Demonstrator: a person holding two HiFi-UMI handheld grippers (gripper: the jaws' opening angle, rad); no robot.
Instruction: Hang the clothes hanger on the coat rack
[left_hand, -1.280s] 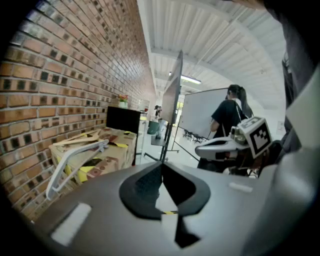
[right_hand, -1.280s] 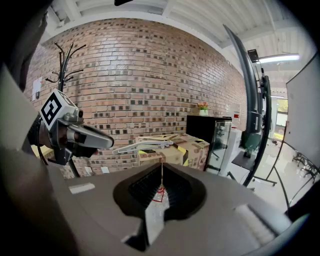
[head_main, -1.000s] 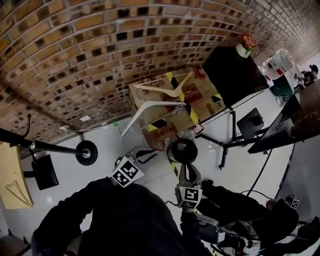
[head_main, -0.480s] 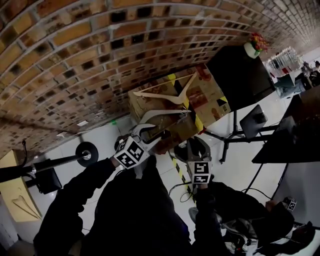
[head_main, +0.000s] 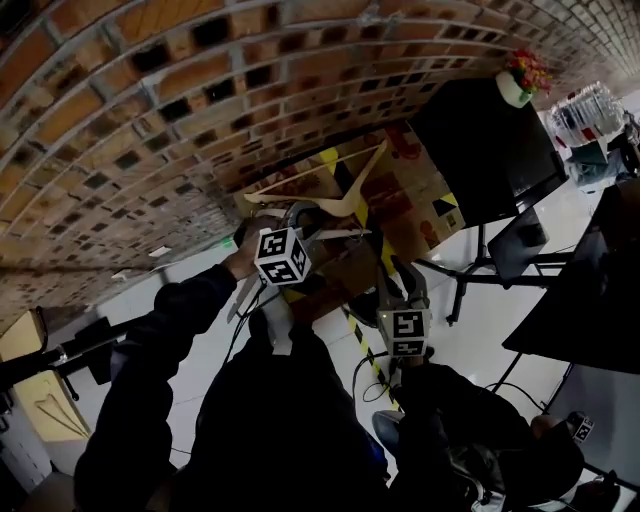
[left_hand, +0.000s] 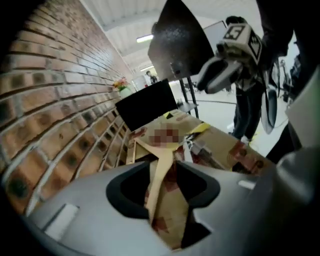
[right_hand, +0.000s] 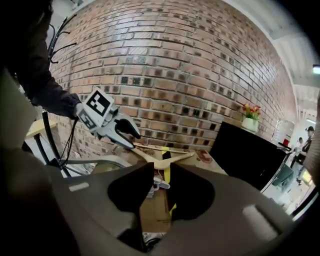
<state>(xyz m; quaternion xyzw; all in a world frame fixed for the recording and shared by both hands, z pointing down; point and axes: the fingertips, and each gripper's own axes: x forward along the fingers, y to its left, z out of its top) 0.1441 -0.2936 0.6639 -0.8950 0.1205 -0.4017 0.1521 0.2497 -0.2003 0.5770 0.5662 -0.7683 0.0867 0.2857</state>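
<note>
Left hand-held gripper (left_hand: 164, 172) advanced, jaws just opened, seemingly straddling clothes hanger (left_hand: 161, 159)

Coat rack (head_main: 85, 345) seemingly cropped leftward

Head view steeply downward, both gripper views near, facing shared wooden hanger (left_hand: 159, 175)

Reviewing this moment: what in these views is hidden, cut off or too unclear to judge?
- Black coat rack: head view, cut off by the left edge and the dark sleeve; hooks unseen there.
- Pale wooden clothes hanger: head view, the left gripper covers part of it, so contact is unclear.
- Brown cardboard box: left gripper view, a mosaic patch hides part of its print.
</note>
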